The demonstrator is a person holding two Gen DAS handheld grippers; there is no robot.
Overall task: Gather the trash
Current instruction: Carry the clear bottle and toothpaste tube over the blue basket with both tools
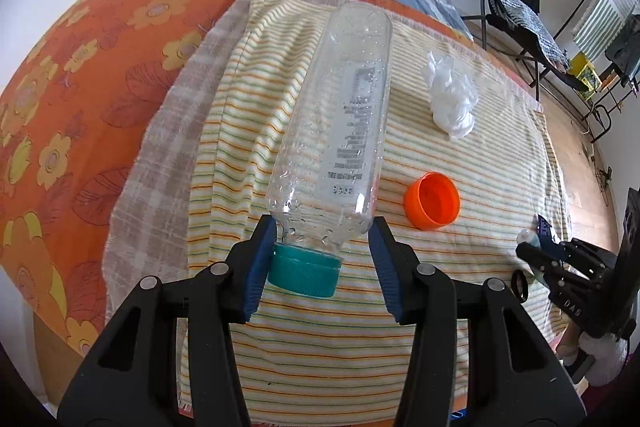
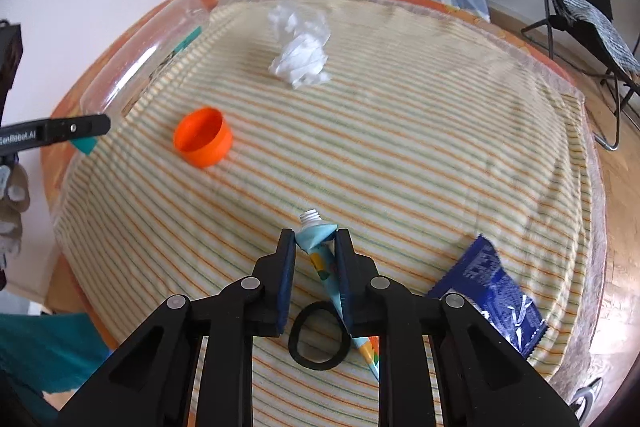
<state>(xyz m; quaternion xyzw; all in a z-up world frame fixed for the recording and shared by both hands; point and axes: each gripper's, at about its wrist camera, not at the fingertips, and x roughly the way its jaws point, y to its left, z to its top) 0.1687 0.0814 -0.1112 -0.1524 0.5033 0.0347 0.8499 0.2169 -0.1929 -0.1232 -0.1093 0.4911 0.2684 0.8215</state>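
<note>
Open striped cloth [image 2: 400, 167] lies between the orange cap [image 2: 203, 137], crumpled tissue [image 2: 300, 61] and blue wrapper [image 2: 494, 295]; a black ring [image 2: 318, 335], apparently flat, sits beneath the right gripper [image 2: 316, 247].

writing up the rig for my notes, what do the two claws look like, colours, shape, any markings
Both look alike: the left claw and right claw are matte black plastic linkages with triangular cut-outs and round silver pivot pins. Each finger carries a flat, dark blue ribbed pad. Seen side-on from the right wrist view, the left one bears white lettering on its arm. No cables show.
</note>
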